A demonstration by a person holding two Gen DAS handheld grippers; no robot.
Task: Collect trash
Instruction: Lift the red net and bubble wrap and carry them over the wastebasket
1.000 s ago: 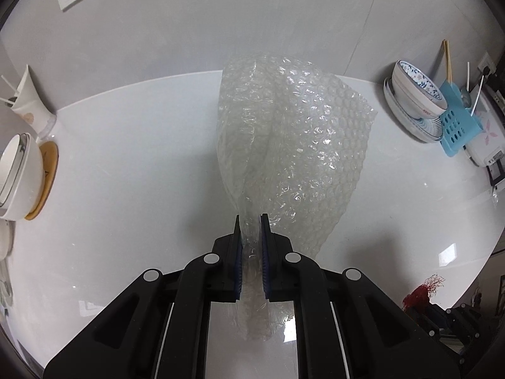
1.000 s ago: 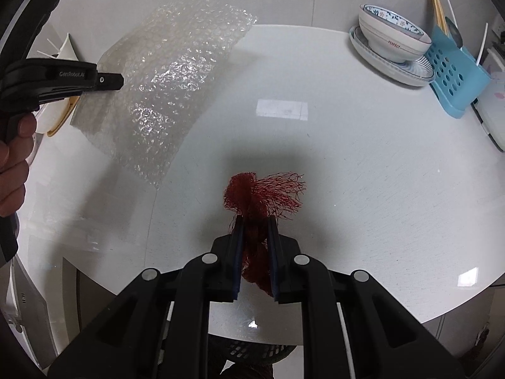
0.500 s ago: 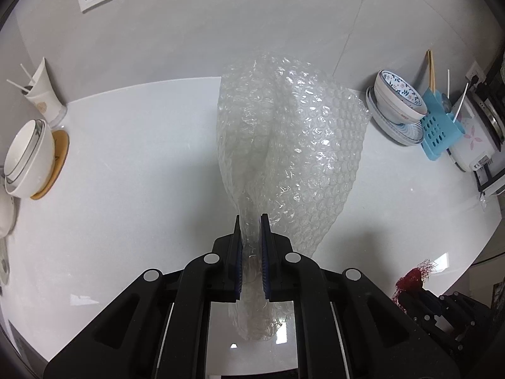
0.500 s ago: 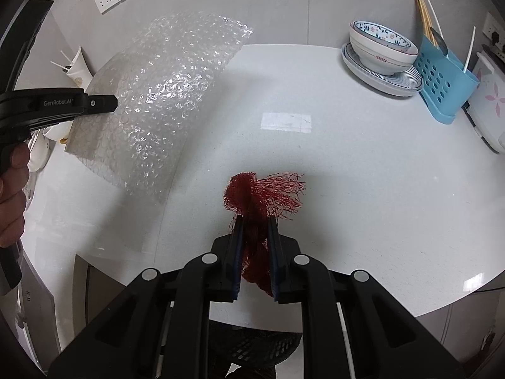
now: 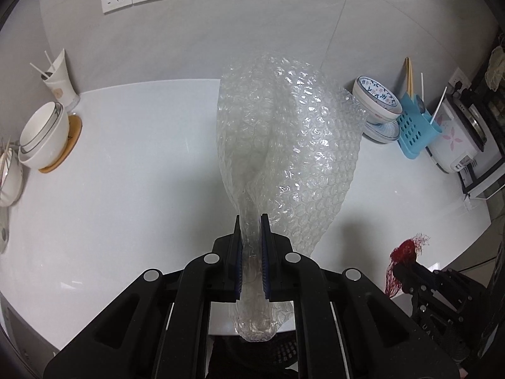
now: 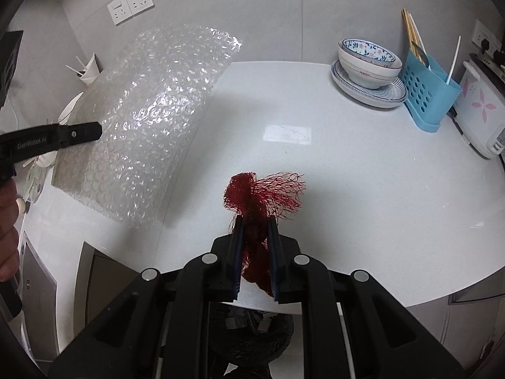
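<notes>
Both grippers are matte black plastic. The left gripper (image 5: 251, 221) has two flat fingers (image 5: 236, 237) lined with blue ribbed pads, set on angular linkage arms with four round silver pivot pins across the front. The right gripper (image 6: 255, 221) is built the same: blue-edged fingers (image 6: 274, 237), black slotted arms, silver pins. Seen side-on from the right wrist view, the left gripper's finger bears pale lettering and a small screw. A hand (image 6: 8, 221) shows at the left edge.

Even, bright overhead light; square glare patch on countertop (image 6: 287, 132), sparkle on bubble wrap (image 6: 148, 120). Soft shadows. Heavy fisheye bending, dark corners. Sharp focus.
</notes>
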